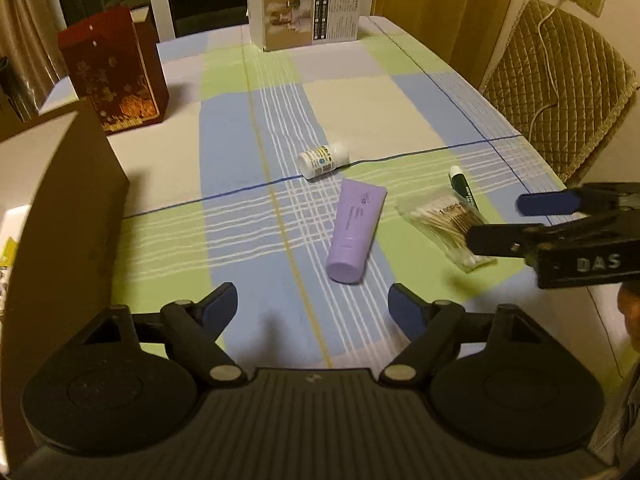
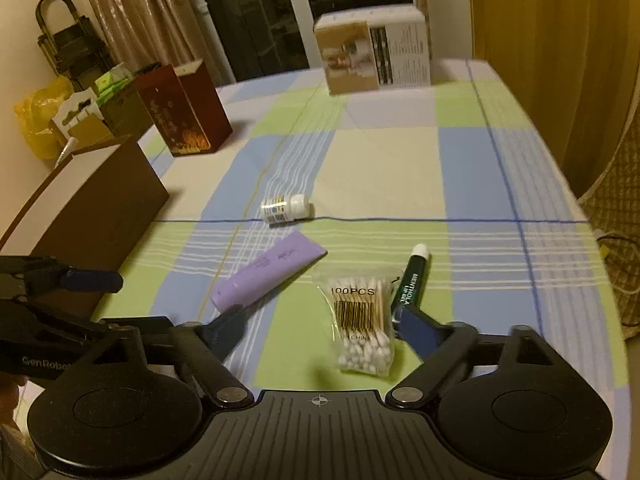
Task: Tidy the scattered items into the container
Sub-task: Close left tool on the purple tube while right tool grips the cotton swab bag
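Currently the bench (image 1: 360,112), under a checked cloth, carries everything. Brown open-top box (image 1: 72,184), the container, sits at its left edge, well apart from the loose items. White carton (image 1: 304,8) stands at the far end, dark red box (image 1: 116,68) far left.

Left gripper (image 1: 312,306): fingers wide, holding nothing, hovering short of the purple tube (image 1: 356,232), which lies flat mid-bench with its cap end toward the camera.

Right gripper (image 2: 320,330): fingers wide, empty, straddling the cotton swab bag (image 2: 362,320) from above; can't tell whether they touch it. Left finger tip overlaps the tube's cap end in the right wrist view, right finger tip overlaps the lower end of the green lip balm stick (image 2: 412,280).

Lip balm lies just beside the bag, on its right. Small white bottle (image 1: 322,158) lies on its side just beyond the tube, near the blue cloth line.
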A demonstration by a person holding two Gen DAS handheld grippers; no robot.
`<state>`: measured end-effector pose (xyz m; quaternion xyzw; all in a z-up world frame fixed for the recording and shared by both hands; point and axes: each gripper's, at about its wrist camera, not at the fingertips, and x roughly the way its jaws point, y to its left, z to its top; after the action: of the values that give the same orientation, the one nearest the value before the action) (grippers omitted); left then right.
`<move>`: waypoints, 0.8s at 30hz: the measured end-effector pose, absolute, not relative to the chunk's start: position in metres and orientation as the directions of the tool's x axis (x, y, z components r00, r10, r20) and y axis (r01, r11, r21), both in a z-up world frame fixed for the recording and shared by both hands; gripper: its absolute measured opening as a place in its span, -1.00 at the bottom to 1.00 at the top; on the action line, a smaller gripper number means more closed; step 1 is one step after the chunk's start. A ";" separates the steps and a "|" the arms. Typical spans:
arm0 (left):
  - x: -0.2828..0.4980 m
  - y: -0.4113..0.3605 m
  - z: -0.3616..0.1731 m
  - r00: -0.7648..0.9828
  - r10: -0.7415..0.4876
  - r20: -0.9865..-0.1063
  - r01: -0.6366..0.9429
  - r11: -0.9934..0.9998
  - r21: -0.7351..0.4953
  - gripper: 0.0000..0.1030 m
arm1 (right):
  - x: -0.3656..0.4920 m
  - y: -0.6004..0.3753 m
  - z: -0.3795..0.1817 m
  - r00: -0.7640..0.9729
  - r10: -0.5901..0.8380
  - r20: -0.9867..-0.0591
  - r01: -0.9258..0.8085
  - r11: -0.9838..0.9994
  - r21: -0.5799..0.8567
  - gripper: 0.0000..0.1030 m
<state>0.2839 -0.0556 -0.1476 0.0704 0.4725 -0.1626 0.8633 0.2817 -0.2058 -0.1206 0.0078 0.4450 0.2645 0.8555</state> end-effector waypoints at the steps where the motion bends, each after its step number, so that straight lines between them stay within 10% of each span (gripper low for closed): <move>1: 0.286 -0.056 -0.151 0.498 -0.216 -0.840 0.349 0.936 -0.034 0.54 | 0.285 -0.204 -0.124 0.462 0.456 -0.761 -0.444 0.862 0.247 0.71; 16: 0.330 -0.084 -0.178 0.497 -0.288 -0.818 0.443 0.895 -0.046 0.25 | 0.309 -0.196 -0.158 0.435 0.385 -0.814 -0.442 0.879 0.180 0.00; 24: 0.337 -0.103 -0.204 0.456 -0.277 -0.846 0.519 0.855 -0.001 -0.47 | 0.307 -0.197 -0.162 0.446 0.358 -0.820 -0.455 0.880 0.138 -0.36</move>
<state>0.3369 -0.1031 -0.2036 0.1298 0.4650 -0.2361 0.8433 0.3073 -0.1967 -0.1624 -0.0512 0.4689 0.2395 0.8486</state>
